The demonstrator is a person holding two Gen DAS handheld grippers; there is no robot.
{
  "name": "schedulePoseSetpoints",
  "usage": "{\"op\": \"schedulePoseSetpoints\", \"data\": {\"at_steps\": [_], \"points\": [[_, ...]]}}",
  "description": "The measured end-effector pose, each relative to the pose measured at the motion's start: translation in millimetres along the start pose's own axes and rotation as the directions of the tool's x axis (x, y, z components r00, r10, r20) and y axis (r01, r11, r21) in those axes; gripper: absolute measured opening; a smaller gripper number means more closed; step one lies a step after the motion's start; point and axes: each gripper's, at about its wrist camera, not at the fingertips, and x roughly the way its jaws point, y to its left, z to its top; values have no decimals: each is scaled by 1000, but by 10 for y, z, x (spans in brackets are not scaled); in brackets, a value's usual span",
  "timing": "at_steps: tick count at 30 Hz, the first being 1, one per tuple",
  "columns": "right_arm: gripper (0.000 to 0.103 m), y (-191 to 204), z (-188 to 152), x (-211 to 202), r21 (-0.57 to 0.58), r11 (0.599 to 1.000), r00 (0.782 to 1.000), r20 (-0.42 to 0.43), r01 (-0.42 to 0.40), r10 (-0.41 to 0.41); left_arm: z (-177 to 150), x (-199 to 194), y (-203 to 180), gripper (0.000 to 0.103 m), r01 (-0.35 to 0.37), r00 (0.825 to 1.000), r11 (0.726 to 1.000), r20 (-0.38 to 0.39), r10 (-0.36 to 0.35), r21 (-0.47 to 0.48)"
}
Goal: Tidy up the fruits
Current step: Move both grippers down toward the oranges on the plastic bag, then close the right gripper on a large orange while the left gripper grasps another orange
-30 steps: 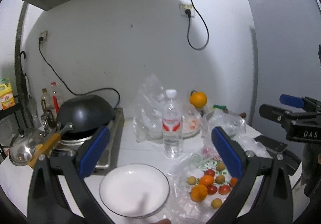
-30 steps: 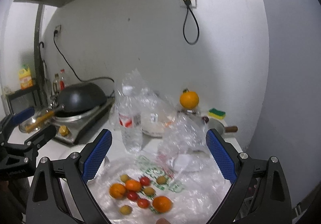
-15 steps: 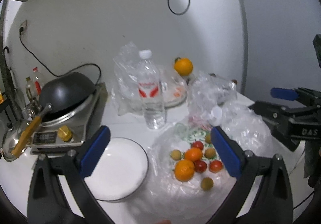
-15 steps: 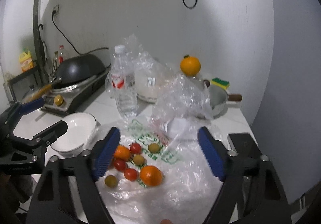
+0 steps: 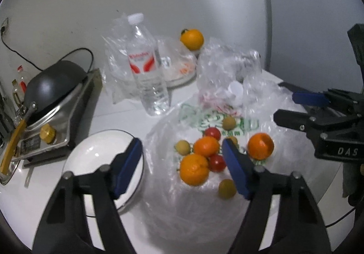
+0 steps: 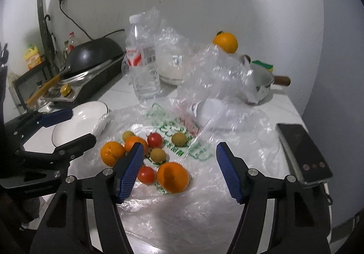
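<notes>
Several fruits lie on a flattened clear plastic bag (image 5: 204, 208): oranges (image 5: 194, 169) (image 6: 174, 176), red tomatoes (image 5: 212, 133) (image 6: 154, 139) and small yellow-brown fruits (image 5: 227, 188) (image 6: 179, 139). A white bowl (image 5: 100, 163) (image 6: 77, 117) stands empty just left of the bag. My left gripper (image 5: 180, 142) hovers over the left of the pile, jaws closing, pads touching nothing. My right gripper (image 6: 179, 148) hovers over the nearest orange, jaws closing too, with nothing gripped. Each gripper shows in the other's view: the right gripper (image 5: 286, 106) and the left gripper (image 6: 83, 125).
A water bottle (image 5: 147, 67) and crumpled clear bags (image 6: 211, 76) stand behind the fruit. A black wok on a stove (image 5: 52, 81) is at the left. A steel pot (image 6: 259, 83), another orange (image 6: 225, 42) and a phone (image 6: 302, 154) are at the right, near the counter edge.
Both grippers have come down and tipped toward the fruit pile, which now looks larger and nearer. Both pairs of jaws have narrowed. The fruits and bowl have not moved.
</notes>
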Motion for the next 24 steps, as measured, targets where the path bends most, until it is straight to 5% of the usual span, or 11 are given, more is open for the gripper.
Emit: {"op": "schedulePoseSetpoints", "data": {"at_steps": [14,24], "points": [[61,-18,-163,362,11,999,994,-99,-48,48,-116,377,-121,64,38,993,998,-112,-32,50],[54,-24,-215,508,12,998,988,-144,-54,55,-209,566,-128,53,50,984,997,-174,-39,58]]}}
